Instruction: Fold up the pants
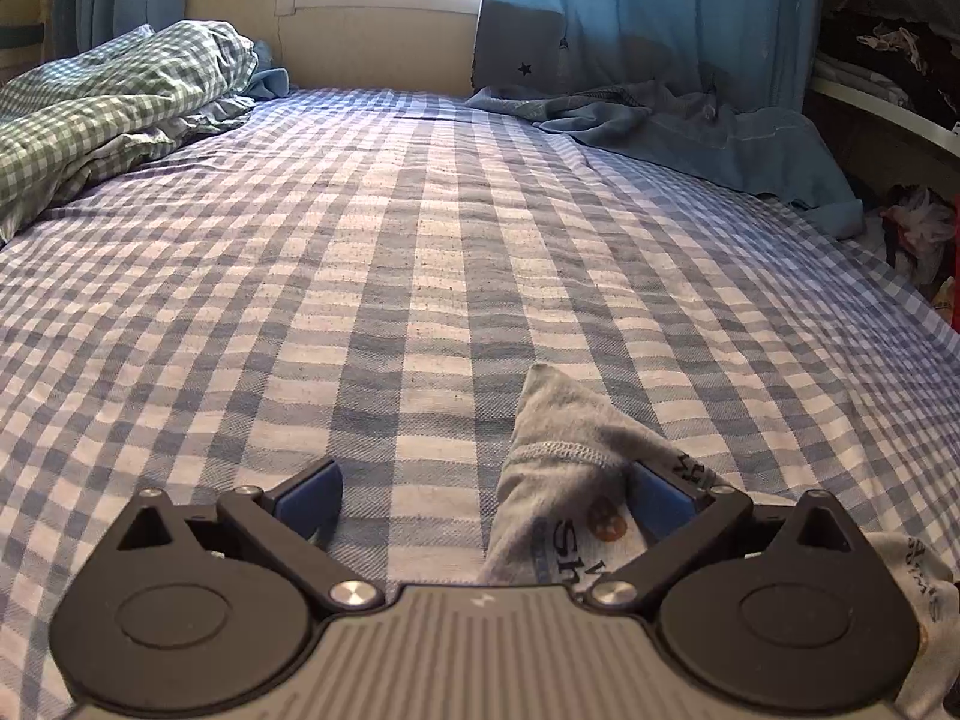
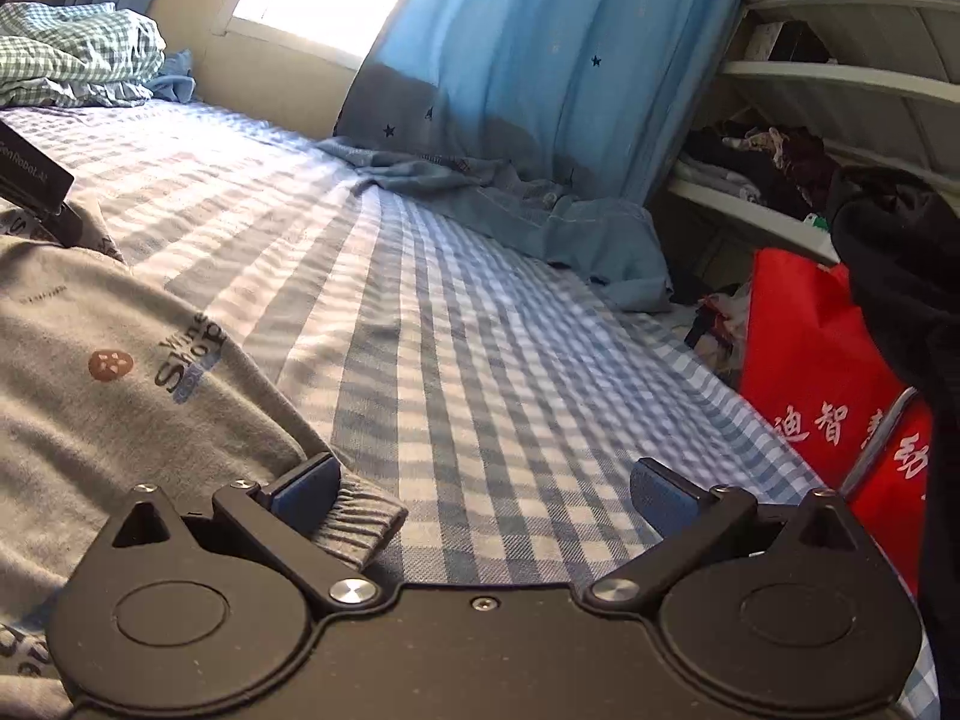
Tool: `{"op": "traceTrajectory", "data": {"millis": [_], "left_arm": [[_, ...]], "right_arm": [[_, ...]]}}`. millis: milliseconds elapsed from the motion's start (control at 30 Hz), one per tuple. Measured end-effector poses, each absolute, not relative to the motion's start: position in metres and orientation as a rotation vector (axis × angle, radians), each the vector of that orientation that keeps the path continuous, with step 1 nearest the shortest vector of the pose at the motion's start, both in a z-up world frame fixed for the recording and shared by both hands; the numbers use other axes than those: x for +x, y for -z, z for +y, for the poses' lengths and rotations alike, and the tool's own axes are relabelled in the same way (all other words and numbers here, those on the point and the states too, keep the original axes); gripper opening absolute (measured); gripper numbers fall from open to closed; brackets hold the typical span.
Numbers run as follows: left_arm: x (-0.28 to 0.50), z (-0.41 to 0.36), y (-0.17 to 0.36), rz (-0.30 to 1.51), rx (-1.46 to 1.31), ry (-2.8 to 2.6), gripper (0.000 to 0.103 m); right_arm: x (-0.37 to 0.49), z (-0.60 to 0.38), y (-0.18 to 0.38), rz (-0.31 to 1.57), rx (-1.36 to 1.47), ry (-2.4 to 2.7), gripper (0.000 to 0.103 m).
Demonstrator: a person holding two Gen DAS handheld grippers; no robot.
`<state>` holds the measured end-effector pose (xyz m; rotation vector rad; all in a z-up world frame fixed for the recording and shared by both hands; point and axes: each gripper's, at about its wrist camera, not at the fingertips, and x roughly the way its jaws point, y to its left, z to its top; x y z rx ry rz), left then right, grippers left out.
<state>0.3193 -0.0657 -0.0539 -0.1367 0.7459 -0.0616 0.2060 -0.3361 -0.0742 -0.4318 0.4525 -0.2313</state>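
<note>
Pants (image 2: pixel 90 384), grey with a printed logo and a ribbed cuff, lie on the blue checked bedsheet (image 1: pixel 390 276) at its near edge. The left gripper (image 1: pixel 486 492) stands wide, a peaked fold of the pants against its right finger. The right gripper (image 2: pixel 486 492) is also spread wide, its left finger at the cuff. Beyond the pants, a blue curtain (image 2: pixel 540 60) hangs; a red bag (image 2: pixel 804 360) sits right of the bed.
</note>
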Motion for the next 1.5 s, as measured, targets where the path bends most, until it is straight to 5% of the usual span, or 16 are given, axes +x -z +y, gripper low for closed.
{"op": "traceTrajectory", "data": {"millis": [233, 567, 1500], "left_arm": [[0.255, -0.068, 0.023, 0.657, -0.087, 0.099, 0.103], [0.166, -0.085, 0.047, 0.667, 0.030, 0.130, 0.103], [0.155, -0.072, 0.062, 0.696, -0.035, 0.130, 0.103]], "right_arm": [[0.156, -0.319, 0.040, 0.329, -0.333, 0.211, 0.102], [0.114, -0.287, 0.064, 0.418, -0.407, 0.166, 0.102], [0.092, -0.277, 0.087, 0.362, -0.505, 0.224, 0.102]]}}
